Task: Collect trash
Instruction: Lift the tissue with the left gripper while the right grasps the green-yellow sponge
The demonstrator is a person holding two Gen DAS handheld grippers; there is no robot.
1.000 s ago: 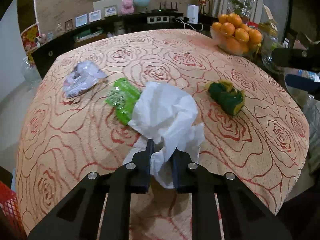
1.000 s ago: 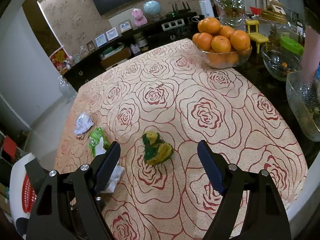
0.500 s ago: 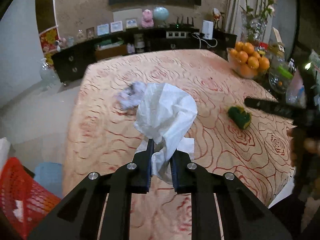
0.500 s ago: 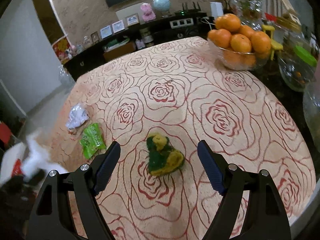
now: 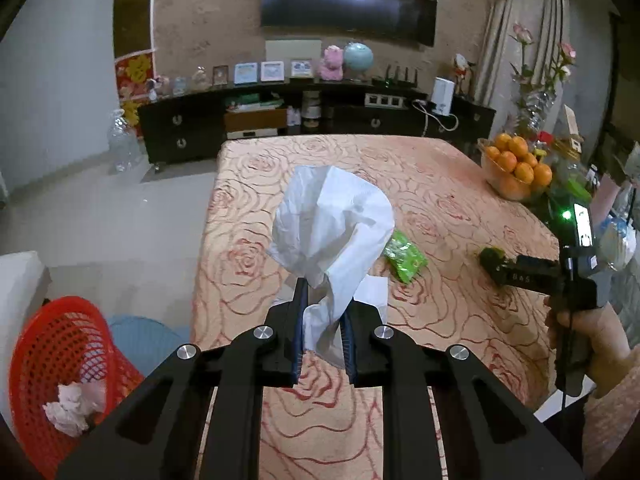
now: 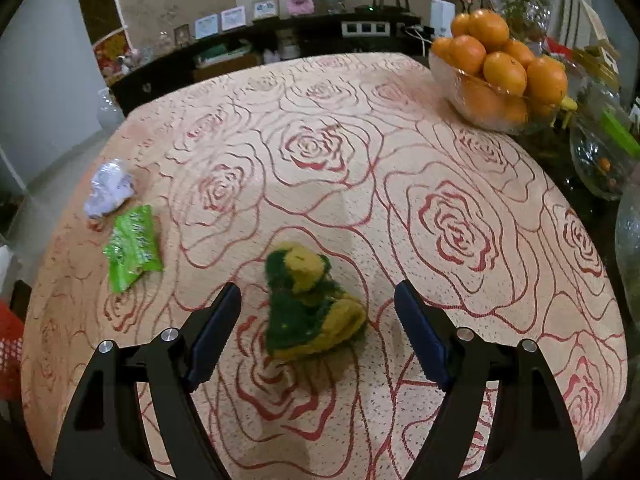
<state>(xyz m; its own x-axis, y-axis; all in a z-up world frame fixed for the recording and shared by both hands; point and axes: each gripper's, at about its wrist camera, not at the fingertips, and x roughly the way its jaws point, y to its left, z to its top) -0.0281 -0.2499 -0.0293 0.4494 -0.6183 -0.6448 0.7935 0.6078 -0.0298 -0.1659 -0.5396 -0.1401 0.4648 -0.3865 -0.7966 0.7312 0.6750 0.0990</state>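
The tablecloth [image 6: 460,184] is matt woven fabric with a rough, speckled texture. On it, the green wrapper [image 6: 134,246] is glossy crinkled plastic film; the sponge [image 6: 310,302] is coarse fibrous scouring pad on foam. The tissue [image 5: 332,228] is soft, creased matt paper. The basket [image 5: 60,344] beside the tablecloth is glossy plastic mesh.

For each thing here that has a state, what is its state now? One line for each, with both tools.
left tool: shut on the white tissue
white tissue: held up, off the table
right tool: open, around the green-yellow sponge
green-yellow sponge: crumpled, lying on the tablecloth
green wrapper: lying flat
crumpled white wrapper: lying beside the green wrapper
red basket: holds one pink wad
glass bowl: piled with oranges
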